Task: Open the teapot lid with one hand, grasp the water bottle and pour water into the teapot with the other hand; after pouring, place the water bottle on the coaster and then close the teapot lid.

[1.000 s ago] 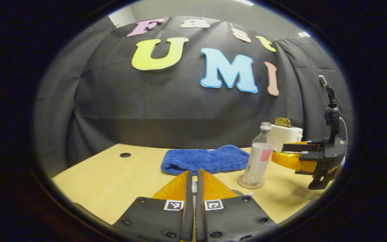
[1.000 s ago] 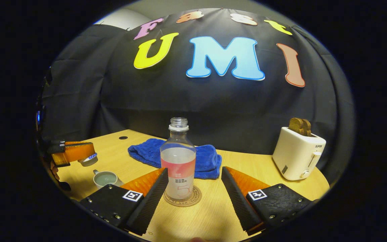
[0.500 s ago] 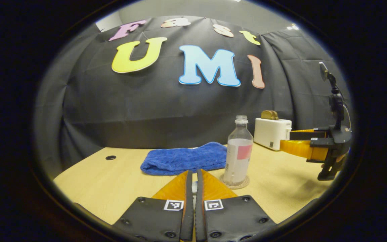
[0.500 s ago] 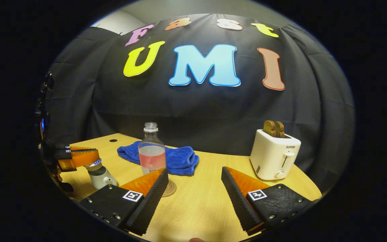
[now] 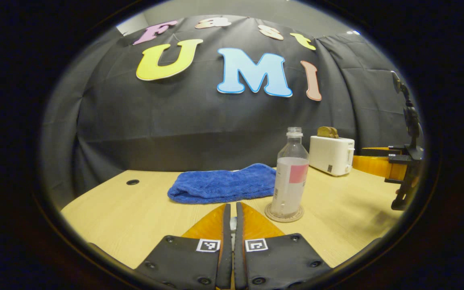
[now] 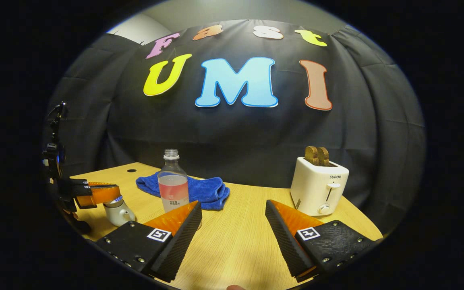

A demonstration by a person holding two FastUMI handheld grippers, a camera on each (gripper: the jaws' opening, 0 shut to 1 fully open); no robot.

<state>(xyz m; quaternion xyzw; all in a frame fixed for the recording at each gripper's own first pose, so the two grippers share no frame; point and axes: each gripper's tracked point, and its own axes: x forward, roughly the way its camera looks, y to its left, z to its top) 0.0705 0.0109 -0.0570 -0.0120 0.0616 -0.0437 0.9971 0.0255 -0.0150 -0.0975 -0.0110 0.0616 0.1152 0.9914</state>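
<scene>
The water bottle [image 6: 172, 186] has been left on the coaster [image 5: 284, 213], the spread right gripper [image 6: 232, 225] withdrawn, while the lid [image 6: 113, 199] is pinched by the left gripper [image 6: 95, 194] at the teapot [image 6: 118, 211], so closing remains.

Both grippers, left gripper [image 5: 232, 213] and right gripper [image 6: 232, 213], have wedge-shaped ribbed fingers on black textured plates, each plate with a square black-and-white marker tag and round screw heads along the edge.

The left claw [image 5: 230, 209] is pressed nearly closed, while the right claw [image 6: 234, 207] gapes wide, holding nothing.
</scene>
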